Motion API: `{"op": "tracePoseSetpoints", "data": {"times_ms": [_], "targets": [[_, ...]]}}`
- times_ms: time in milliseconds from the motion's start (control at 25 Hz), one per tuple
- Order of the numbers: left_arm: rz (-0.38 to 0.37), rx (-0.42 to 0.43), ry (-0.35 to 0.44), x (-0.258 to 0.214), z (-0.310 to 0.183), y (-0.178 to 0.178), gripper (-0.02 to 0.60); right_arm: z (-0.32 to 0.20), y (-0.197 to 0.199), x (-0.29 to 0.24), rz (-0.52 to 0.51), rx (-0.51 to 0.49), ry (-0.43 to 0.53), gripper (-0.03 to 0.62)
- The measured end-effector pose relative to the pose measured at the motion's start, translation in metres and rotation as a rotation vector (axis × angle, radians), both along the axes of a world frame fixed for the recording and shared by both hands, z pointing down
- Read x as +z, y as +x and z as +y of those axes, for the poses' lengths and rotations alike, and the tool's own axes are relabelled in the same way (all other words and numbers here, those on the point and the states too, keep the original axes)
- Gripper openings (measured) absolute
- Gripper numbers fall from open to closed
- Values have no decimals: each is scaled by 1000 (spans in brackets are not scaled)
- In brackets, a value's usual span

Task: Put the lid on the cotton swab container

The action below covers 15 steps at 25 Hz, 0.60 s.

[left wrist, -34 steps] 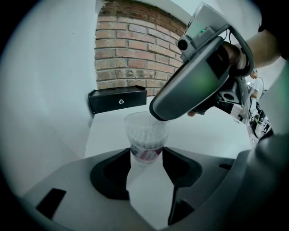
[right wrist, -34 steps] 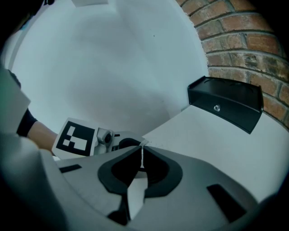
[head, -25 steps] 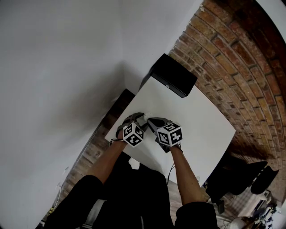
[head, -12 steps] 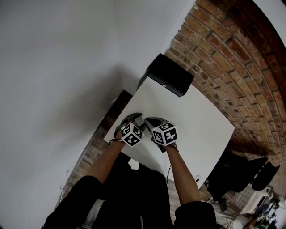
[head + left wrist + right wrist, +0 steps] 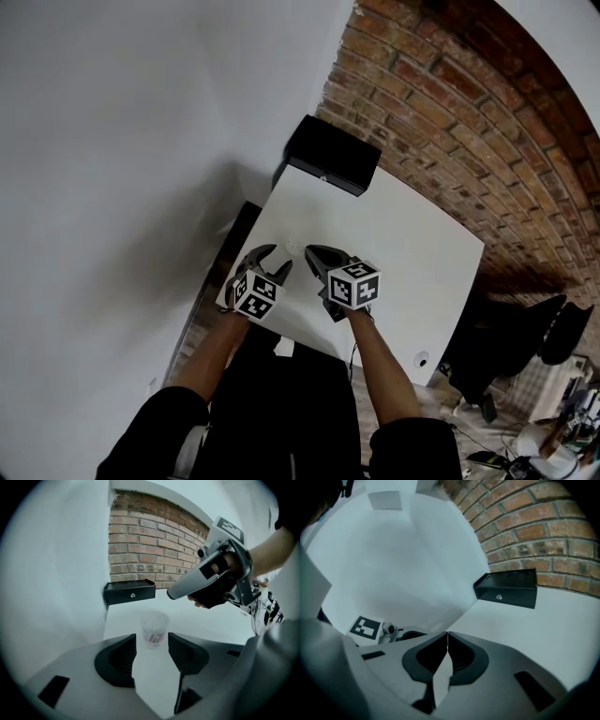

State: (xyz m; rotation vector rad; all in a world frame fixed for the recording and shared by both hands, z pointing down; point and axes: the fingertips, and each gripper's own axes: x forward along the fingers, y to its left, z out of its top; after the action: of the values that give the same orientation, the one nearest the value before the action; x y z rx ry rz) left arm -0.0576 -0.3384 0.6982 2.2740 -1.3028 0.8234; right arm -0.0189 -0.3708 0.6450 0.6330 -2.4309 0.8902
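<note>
The cotton swab container (image 5: 154,626) is a small clear tub of white swabs with a red label. It stands upright on the white table (image 5: 412,253), and in the head view it is a faint pale spot (image 5: 294,248) just beyond both grippers. Its top looks pale and closed, and no separate lid shows anywhere. My left gripper (image 5: 152,636) is open, the tub standing past its tips and apart from the pads. My right gripper (image 5: 447,639) is shut, pads meeting with nothing between them. It hangs above and to the right of the tub (image 5: 173,593).
A black box (image 5: 333,155) sits at the far end of the table against the brick wall. A white wall runs along the table's left edge. A dark chair (image 5: 525,347) stands off the table's right side.
Both grippers have risen and drawn back from the tub. The left one has swung out to the left, widening the gap between them, and the right one has rolled.
</note>
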Motion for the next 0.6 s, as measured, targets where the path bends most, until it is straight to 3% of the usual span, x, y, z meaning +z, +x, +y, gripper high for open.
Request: {"op": "tracePoseSetpoints", "data": {"times_ms": [120, 360, 600], "targets": [[25, 6, 44, -19, 7, 2, 193, 1, 23, -13, 7, 132, 83, 21], [61, -4, 156, -58, 12, 8, 35, 19, 69, -36, 61, 343, 257, 21], [113, 8, 213, -87, 20, 26, 14, 48, 101, -51, 104, 453, 382, 21]]}}
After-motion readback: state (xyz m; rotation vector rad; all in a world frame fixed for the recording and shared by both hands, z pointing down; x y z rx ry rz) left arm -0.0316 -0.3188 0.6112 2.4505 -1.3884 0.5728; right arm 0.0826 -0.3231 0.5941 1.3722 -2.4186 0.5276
